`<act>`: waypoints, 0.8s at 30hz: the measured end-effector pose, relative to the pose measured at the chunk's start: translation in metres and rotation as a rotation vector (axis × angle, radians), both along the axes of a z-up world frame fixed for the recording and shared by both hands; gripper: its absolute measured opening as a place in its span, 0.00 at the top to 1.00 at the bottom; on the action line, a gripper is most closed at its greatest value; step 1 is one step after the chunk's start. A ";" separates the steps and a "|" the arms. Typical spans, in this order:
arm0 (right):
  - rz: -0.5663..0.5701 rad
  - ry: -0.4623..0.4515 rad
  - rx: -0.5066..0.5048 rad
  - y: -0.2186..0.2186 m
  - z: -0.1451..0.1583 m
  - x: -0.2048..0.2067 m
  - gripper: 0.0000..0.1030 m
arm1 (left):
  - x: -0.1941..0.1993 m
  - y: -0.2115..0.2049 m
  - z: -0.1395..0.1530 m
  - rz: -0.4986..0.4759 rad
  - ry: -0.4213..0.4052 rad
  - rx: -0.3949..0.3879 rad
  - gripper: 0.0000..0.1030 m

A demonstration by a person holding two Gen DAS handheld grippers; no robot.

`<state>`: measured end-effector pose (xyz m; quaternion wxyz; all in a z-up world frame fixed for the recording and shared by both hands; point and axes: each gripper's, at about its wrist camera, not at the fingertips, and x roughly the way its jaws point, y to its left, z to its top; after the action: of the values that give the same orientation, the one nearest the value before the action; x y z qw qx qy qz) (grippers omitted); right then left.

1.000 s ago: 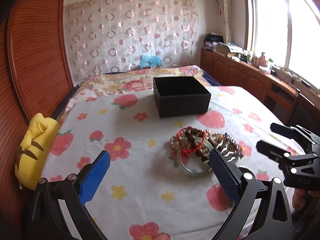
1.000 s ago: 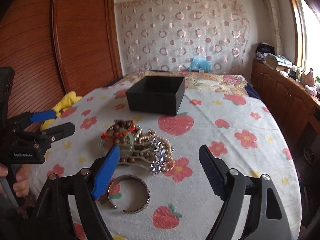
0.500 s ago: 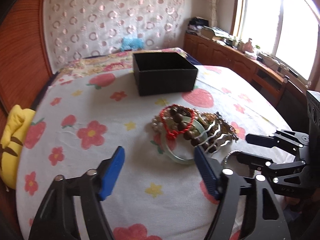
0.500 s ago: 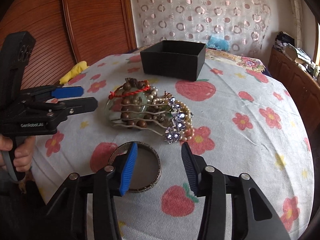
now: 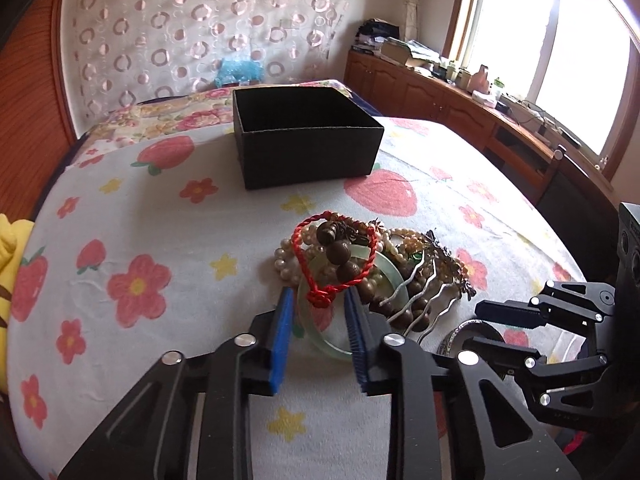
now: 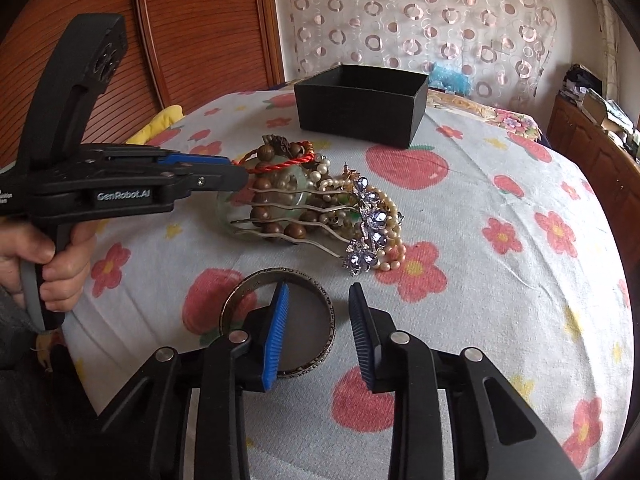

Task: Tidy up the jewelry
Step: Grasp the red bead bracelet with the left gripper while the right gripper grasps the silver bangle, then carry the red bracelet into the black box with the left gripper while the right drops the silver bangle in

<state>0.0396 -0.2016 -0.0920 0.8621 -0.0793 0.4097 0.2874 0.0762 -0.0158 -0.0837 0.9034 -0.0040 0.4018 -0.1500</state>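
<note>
The left tongs [image 5: 318, 310] have just been closing and stand narrow around the red cord bracelet [image 5: 334, 258] atop the jewelry heap [image 6: 316, 200] on the bed [image 6: 500, 288]; contact is unclear. The right tongs [image 6: 318, 300], also closing, straddle the metal bangle's [image 6: 316, 284] rim without touching. The black box [image 5: 304, 136] sits beyond.

Right gripper [image 6: 318, 300] low over a strawberry-print cloth [image 6: 500, 280], jaws just narrowing, astride the right rim of a dark metal bangle [image 6: 316, 364], pads not yet pressing. Beyond: heaped jewelry [image 6: 320, 208], a wavy hair comb with violet stones [image 6: 366, 220], wooden beads, pearls, red cord. Left gripper [image 6: 236, 170], held in a hand [image 6: 60, 256], tips at that heap. Open black box [image 6: 360, 104] farther back.
</note>
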 end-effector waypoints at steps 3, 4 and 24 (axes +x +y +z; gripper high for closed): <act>0.002 -0.004 -0.007 0.001 0.000 0.000 0.67 | 0.000 0.000 0.002 0.006 -0.014 0.005 0.93; 0.002 -0.004 -0.009 0.001 0.000 0.000 0.68 | -0.002 0.002 0.006 0.005 -0.031 -0.019 0.93; -0.034 -0.117 0.014 -0.013 0.045 0.020 0.94 | -0.007 0.018 0.061 0.059 -0.204 -0.035 0.93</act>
<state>0.0595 -0.2144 -0.0474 0.8898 -0.0829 0.3578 0.2708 0.0691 0.0021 -0.0230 0.9434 -0.0163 0.3047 -0.1301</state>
